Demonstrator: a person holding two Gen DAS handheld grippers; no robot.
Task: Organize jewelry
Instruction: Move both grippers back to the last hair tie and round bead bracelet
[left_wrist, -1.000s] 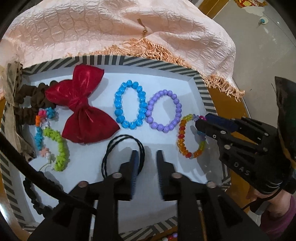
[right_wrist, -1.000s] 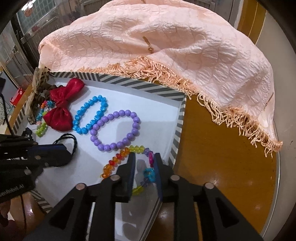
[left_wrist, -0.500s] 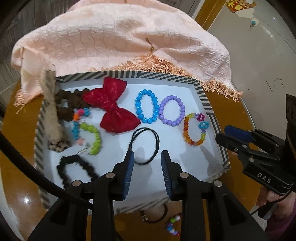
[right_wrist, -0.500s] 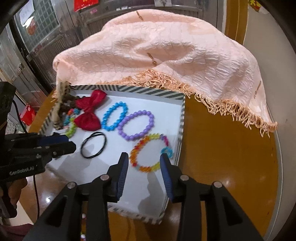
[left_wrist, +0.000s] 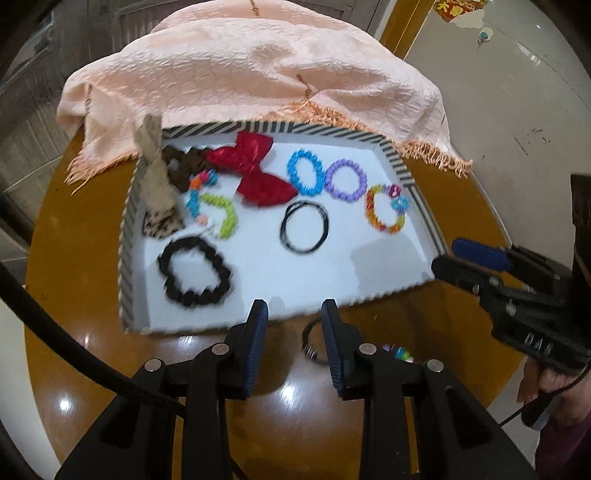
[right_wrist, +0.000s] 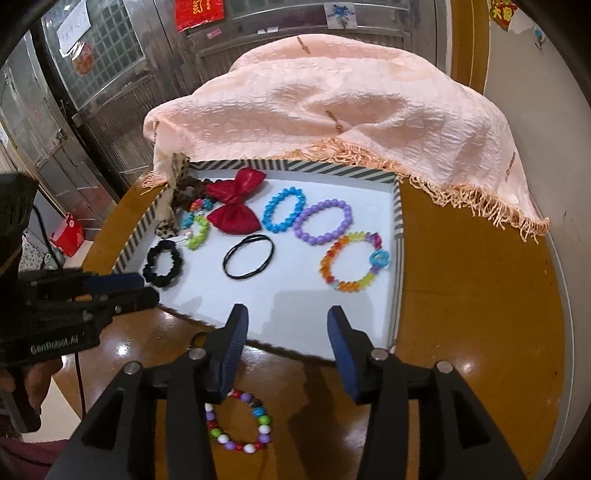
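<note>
Colourful bracelets lie in the striped tray ahead of both tools. Right tool is opening, holding nothing. Left tool is open and empty too.

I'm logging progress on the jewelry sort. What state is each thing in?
Left gripper: open, empty.
Right gripper: fingers opening, nothing between them.
Striped tray: on table, holding jewelry.
Multicolor bead bracelet: on table, outside tray.
Black hair tie: flat in tray.
Pink cloth: draped beyond the tray, overlapping its far rim.
</note>
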